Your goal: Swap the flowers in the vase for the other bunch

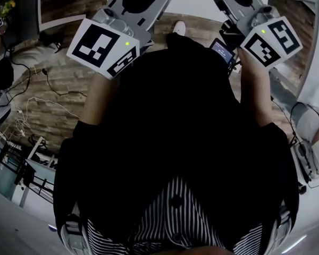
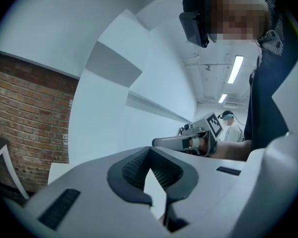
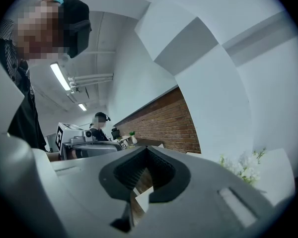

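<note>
Two grippers in view, both raised in front of the person's chest. Left gripper (image 2: 149, 150): jaws together, nothing between them. Right gripper (image 3: 146, 150): jaws together, nothing between them. One bunch of white flowers (image 3: 242, 165) sits low at the right in the right gripper view, right of the brick wall (image 3: 164, 120) and well apart from both grippers.

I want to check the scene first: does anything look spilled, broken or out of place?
Nothing stands out. The left gripper and the right gripper are both shut and empty. Some white flowers show at the right of the right gripper view, too blurred to judge.
</note>
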`<state>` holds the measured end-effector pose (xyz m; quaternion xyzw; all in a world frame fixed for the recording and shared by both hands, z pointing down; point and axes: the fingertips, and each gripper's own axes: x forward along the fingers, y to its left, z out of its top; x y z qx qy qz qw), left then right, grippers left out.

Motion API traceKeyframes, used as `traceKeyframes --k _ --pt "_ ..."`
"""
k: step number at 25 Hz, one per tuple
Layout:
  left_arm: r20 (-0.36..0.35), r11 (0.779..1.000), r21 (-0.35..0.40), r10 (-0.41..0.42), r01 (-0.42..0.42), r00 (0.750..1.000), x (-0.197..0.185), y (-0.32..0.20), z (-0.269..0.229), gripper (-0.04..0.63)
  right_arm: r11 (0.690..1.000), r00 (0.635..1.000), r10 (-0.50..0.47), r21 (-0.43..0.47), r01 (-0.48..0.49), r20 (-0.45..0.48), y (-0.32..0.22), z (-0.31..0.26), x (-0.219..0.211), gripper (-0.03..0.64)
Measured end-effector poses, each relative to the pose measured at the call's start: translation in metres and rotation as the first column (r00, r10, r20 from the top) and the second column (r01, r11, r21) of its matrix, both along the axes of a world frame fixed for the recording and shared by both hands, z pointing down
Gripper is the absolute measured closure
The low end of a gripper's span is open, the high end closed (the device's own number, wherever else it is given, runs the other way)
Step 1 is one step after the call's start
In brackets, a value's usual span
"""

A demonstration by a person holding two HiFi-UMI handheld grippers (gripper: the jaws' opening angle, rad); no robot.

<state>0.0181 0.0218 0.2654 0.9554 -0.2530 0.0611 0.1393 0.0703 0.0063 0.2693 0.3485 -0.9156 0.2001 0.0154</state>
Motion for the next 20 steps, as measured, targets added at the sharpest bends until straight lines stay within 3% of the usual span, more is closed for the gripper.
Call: traceKeyframes --k 7,13,20 --pt "0.058 1.0 -0.012 0.018 -0.017 0.998 0.046 -0.046 0.001 0.589 0.999 0.999 -0.024 -0.027 0.025 0.024 -0.049 0.004 0.042 0.614" --pt "0.072 0.999 -0.05 0.024 -0.021 0.997 0.055 -0.051 0.0 0.589 1.0 0.998 -0.003 -0.016 0.004 0.056 -0.056 -0.004 0.063 0.614" --pt "0.024 0.997 -0.046 0.061 -0.06 0.998 0.066 -0.06 -0.008 0.589 0.998 0.997 0.064 -0.024 -0.062 0.052 -0.052 -0.005 0.072 0.614"
